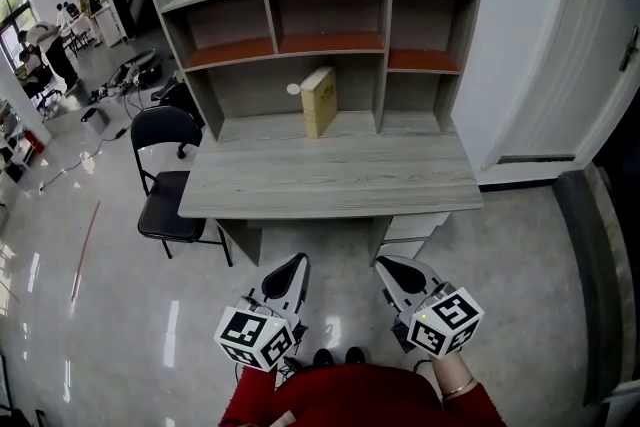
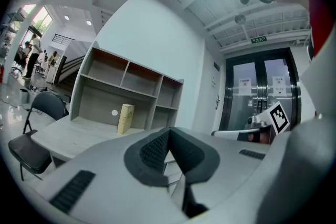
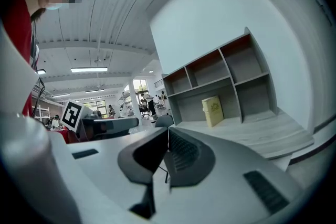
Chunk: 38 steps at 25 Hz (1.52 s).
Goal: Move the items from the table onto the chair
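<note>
Nearest, the left gripper [image 2: 168, 137] and right gripper [image 3: 167, 134] hang level in front of the desk [image 1: 330, 183], both pinched closed on nothing. Left of the desk stands the black chair [image 1: 165, 202], its seat bare. Further in, the tan box [image 1: 318, 101] stands upright at the back of the desktop, against the hutch [image 1: 322, 10]. I judge that jaws left this narrow would only topple it. The hutch divider beside it crowds a sideways reach. People [image 1: 45, 45] work far off.
</note>
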Tool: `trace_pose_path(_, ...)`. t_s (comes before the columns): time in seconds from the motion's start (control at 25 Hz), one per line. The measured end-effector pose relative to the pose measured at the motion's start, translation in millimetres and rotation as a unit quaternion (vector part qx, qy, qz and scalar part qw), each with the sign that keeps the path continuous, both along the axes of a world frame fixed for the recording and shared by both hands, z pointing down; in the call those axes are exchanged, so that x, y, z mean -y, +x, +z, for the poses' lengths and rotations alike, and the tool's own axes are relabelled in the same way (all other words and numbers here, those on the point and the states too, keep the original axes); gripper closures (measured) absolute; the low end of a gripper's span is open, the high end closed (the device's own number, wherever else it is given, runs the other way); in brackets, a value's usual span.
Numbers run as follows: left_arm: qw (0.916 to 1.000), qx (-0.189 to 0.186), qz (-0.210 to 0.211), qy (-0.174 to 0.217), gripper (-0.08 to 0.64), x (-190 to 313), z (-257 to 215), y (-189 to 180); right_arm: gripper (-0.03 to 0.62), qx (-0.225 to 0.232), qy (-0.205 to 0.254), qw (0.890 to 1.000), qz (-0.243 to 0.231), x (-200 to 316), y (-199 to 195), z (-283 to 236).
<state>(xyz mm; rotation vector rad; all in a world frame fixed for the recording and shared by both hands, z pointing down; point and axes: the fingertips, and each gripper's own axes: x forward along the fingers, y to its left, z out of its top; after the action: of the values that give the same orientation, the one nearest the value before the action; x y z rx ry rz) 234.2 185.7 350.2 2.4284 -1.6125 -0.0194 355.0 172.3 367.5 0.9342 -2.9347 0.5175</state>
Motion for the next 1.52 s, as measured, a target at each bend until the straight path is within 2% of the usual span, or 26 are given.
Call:
trace_pose_path(0.16, 0.9991, 0.038, -0.016, 0.003, 0.551, 31.5, -10.1, -6.4, 0.578, -0.008, 0.008, 1.000, 0.014, 27.4, 8.2, -6.5)
trace_pose_path(0.28, 0.9979, 0.056, -0.033, 0.006, 0.522, 65.6, -18.3, -18.4, 0.578, -0.009, 0.007, 0.999, 0.030, 53.4, 9.4, -11.2)
trace_pose_path(0.52, 0.9963, 0.078, -0.037, 0.006, 0.517, 162.9, -1.2, -56.1, 0.578, 0.003, 0.022, 0.999, 0.039, 125.6, -26.8, -6.0)
trace_pose_path(0.64, 0.9953, 0.094, -0.019, -0.011, 0.392, 231.0, 14.3, -74.3, 0.578, -0.001, 0.030, 0.998, 0.053, 180.6, -52.3, -3.1)
trace_pose_path(0.72, 0.9942, 0.101, -0.007, -0.036, 0.308, 279.4, 29.7, -84.1, 0.578, -0.009, 0.018, 0.997, 0.069, 217.7, -66.5, 0.8)
trace_pose_path(0.88, 0.9911, 0.100, 0.003, -0.088, 0.239, 376.5, 60.9, -96.8, 0.578, -0.011, -0.016, 0.994, 0.104, 283.4, -86.2, 3.5)
trace_pose_path(1.04, 0.9866, 0.119, 0.002, -0.112, 0.202, 450.1, 84.9, -101.2, 0.578, -0.019, -0.033, 0.991, 0.130, 329.4, -94.8, 5.6)
trace_pose_path(1.32, 0.9745, 0.157, -0.002, -0.160, 0.202, 494.9, 134.2, -91.4, 0.578, -0.024, -0.066, 0.987, 0.144, 366.5, -88.5, 17.9)
trace_pose_path(1.52, 0.9719, 0.172, -0.025, -0.158, 0.204, 510.4, 141.3, -92.8, 0.578, -0.027, -0.084, 0.986, 0.140, 378.1, -84.5, 23.2)
